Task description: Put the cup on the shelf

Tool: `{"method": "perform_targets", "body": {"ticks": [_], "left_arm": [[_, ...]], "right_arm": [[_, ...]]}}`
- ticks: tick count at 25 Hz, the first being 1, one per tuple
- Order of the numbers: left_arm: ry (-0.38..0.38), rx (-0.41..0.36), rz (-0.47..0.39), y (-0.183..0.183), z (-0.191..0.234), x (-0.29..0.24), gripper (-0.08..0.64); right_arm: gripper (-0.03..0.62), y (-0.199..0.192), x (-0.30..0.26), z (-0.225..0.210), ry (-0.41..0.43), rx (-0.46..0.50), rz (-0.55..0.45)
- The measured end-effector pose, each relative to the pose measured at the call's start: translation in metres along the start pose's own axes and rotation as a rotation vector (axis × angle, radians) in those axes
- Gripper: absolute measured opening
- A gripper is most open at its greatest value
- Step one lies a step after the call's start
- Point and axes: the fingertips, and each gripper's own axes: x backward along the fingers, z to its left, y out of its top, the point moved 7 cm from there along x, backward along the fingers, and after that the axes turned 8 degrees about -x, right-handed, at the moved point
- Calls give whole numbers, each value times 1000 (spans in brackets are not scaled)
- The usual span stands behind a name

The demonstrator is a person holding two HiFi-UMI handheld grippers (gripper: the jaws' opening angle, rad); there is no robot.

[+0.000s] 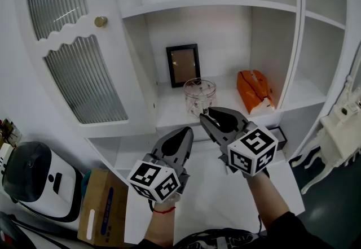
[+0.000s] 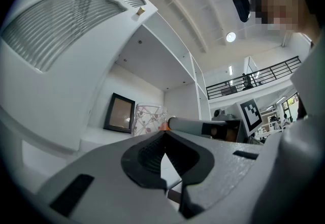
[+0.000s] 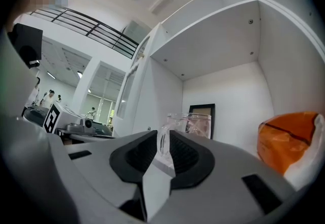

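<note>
A clear glass cup (image 1: 199,94) with a faint pattern stands on the white shelf (image 1: 169,113), in front of a black picture frame. My right gripper (image 1: 204,113) reaches it from the front. In the right gripper view the cup's handle (image 3: 162,141) sits between the narrow jaws, so the gripper (image 3: 162,135) is shut on it. My left gripper (image 1: 188,131) hovers lower and to the left, below the shelf's edge, shut and empty. In the left gripper view its jaws meet at the tip (image 2: 163,135), with the cup (image 2: 149,119) beyond.
A black picture frame (image 1: 183,65) leans on the shelf's back wall. An orange bag (image 1: 255,91) lies at the shelf's right. A ribbed glass cabinet door (image 1: 73,44) stands left. On the floor are a cardboard box (image 1: 101,205) and a white appliance (image 1: 39,180).
</note>
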Motion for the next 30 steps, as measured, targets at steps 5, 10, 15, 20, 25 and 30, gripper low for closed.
{"method": "perform_targets", "body": {"ticks": [5, 10, 15, 20, 25, 30], "left_arm": [[-4, -23, 3, 2, 1, -8, 6], [-15, -28, 0, 4, 1, -12, 6], [-16, -9, 7, -2, 3, -8, 6], [-13, -11, 10, -1, 4, -5, 6], [-5, -11, 17, -2, 0, 2, 6], [-16, -21, 25, -1, -12, 8, 6]], "right_arm": [[48, -1, -4, -6, -17, -13, -1], [46, -2, -10, -9, -23, -20, 3], [46, 0, -12, -8, -43, -5, 18], [46, -4, -11, -6, -50, -11, 6], [48, -8, -1, -2, -55, -17, 6], [47, -8, 14, 5, -68, -17, 3]]}}
